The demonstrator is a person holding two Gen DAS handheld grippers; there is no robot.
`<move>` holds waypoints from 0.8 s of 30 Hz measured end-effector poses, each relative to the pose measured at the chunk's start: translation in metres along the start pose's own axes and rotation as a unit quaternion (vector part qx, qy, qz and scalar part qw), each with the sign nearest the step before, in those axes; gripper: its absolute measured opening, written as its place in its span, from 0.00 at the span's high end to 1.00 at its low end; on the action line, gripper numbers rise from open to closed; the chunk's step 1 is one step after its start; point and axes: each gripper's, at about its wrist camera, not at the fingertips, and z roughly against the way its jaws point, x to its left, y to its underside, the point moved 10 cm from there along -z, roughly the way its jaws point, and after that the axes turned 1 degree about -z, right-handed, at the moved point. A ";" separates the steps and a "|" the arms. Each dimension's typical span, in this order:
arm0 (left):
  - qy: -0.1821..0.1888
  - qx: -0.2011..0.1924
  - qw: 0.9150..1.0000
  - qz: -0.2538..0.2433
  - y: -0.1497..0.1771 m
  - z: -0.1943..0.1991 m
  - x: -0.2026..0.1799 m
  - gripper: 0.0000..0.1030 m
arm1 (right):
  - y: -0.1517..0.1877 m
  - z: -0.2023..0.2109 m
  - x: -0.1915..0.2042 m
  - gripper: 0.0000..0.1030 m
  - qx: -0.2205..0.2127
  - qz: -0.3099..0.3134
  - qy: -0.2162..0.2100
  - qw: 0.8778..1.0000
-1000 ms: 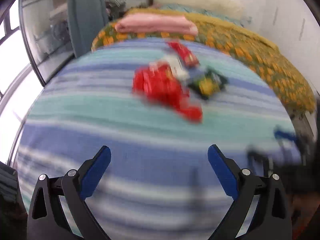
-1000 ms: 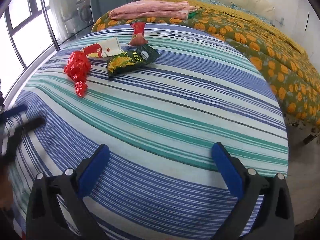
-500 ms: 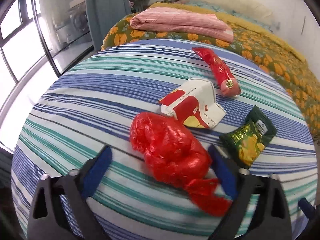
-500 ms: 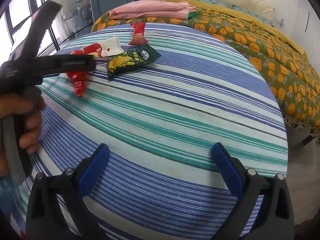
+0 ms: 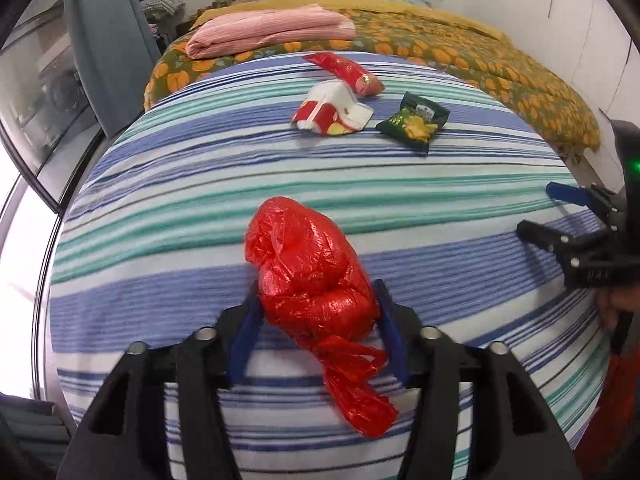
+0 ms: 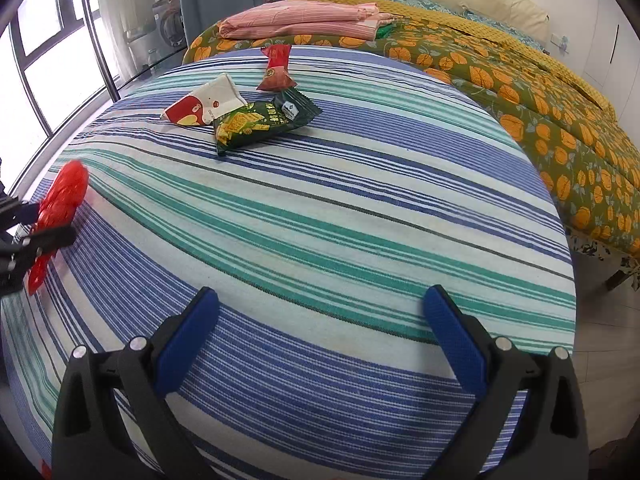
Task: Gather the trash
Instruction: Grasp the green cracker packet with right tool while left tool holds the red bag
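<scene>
Left gripper (image 5: 316,320) jaws closing, pads pressed on crumpled red plastic bag (image 5: 312,280) above striped sheet (image 5: 160,208); right gripper (image 6: 320,336) wide open, empty

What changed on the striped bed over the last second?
The left gripper swung in over the red plastic bag; its jaws are closing around the bag, pads at its sides. The right gripper stayed open and still; the green snack packet and two other wrappers stayed put.
</scene>
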 end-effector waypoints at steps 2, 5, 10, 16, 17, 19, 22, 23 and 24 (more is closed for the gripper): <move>-0.010 -0.008 1.000 0.010 0.001 -0.004 0.004 0.22 | 0.000 0.000 0.000 0.04 0.000 0.000 0.000 1.000; -0.025 -0.008 0.999 0.023 0.003 -0.012 0.009 0.16 | 0.000 0.000 0.000 0.04 0.000 -0.001 -0.001 1.000; -0.038 -0.013 0.998 0.042 0.002 -0.016 0.021 0.06 | 0.000 0.000 0.000 0.04 0.000 -0.001 0.000 1.000; -0.031 -0.012 0.998 0.048 0.002 -0.018 0.023 0.04 | 0.000 0.001 -0.001 0.04 0.000 -0.005 0.002 1.000; -0.031 -0.012 0.998 0.047 0.002 -0.018 0.023 0.04 | 0.000 0.001 -0.004 0.05 0.003 -0.019 0.012 1.000; -0.031 -0.012 0.998 0.048 0.002 -0.018 0.023 0.04 | -0.004 0.005 0.001 0.08 0.001 -0.067 -0.001 0.998; -0.031 -0.012 0.998 0.048 0.002 -0.018 0.023 0.04 | -0.021 0.005 0.022 0.29 0.005 -0.123 -0.052 0.991; -0.031 -0.012 0.998 0.048 0.002 -0.018 0.024 0.04 | -0.032 0.001 0.031 0.30 0.007 -0.145 -0.070 0.987; -0.031 -0.012 0.998 0.047 0.002 -0.018 0.024 0.04 | -0.043 -0.003 0.038 0.30 0.008 -0.164 -0.081 0.983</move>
